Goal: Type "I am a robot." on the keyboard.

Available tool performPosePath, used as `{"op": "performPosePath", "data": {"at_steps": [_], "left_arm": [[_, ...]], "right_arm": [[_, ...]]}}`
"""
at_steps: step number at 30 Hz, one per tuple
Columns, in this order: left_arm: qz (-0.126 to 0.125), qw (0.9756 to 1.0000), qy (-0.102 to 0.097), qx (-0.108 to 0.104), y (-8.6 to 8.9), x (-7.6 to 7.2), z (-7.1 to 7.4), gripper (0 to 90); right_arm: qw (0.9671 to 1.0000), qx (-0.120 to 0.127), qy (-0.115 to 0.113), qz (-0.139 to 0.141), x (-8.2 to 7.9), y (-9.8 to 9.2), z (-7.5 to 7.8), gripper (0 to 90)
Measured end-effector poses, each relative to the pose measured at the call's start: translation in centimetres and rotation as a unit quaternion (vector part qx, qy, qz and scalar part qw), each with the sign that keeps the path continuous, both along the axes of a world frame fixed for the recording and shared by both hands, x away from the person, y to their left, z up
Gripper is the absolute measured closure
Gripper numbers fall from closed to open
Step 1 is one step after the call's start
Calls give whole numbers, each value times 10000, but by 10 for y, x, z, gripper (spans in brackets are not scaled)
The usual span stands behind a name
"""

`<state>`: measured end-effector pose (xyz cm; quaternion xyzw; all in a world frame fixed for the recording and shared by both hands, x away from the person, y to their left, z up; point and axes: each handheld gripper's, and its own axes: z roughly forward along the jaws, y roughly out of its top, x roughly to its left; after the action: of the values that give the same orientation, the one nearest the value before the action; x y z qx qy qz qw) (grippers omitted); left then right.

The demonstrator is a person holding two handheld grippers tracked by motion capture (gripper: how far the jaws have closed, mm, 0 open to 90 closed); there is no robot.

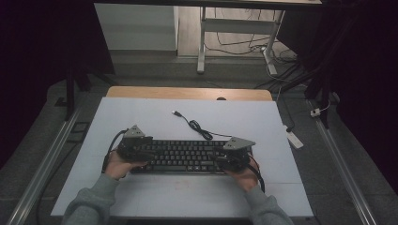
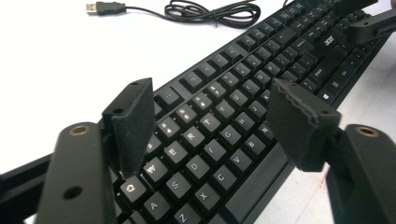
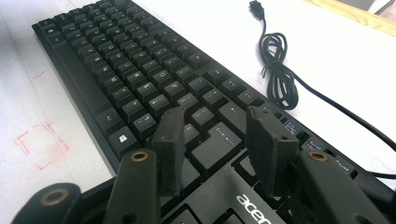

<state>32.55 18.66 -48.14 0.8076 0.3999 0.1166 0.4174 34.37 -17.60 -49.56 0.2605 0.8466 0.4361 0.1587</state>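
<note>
hands: forearms in grey sleeves come in from the near edge in the high view, one gripper each
left gripper (image 1: 141, 154): over the keyboard's left end, jaws spread wide, nothing between them; pads (image 2: 132, 122) hang clear above the letter keys around Q/W/E, no contact
right gripper (image 1: 227, 159): at the keyboard's right end, jaws apart, nothing clamped; in the right gripper view the pads (image 3: 170, 147) sit low over the keys by Enter, can't tell whether they touch
keyboard (image 1: 185, 156): black, "acer" logo near the right end, lies flat on the desk's near half, long side parallel to the near edge, between the two hands
red marks (image 3: 42, 144): faint square outline on the white top just in front of the keyboard's right part
cable (image 1: 199, 129): black, leaves the keyboard's back edge at the right, bundled into a loose coil just behind the keyboard
USB plug (image 1: 175, 113): cable's free end, lies loose on the top beyond the coil
desk (image 1: 141, 117): white top, wooden strip showing along the far edge
</note>
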Motion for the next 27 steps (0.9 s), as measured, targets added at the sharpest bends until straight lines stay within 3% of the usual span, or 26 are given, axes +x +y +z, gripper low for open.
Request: {"op": "performPosePath", "data": {"at_steps": [10,14,22,27], "left_arm": [[-16,10000,47,-10,3,1,1,296],[7,10000,65,-10,4,1,1,287],[-30,10000,89,31,2,1,0,276],[-66,9998,133,113,1,2,-1,271]], "right_arm": [[10000,55,-38,32,1,2,3,576],[9998,195,-53,77,2,6,7,575],[9996,228,12,142,9,22,15,572],[9996,134,119,221,17,38,13,572]]}}
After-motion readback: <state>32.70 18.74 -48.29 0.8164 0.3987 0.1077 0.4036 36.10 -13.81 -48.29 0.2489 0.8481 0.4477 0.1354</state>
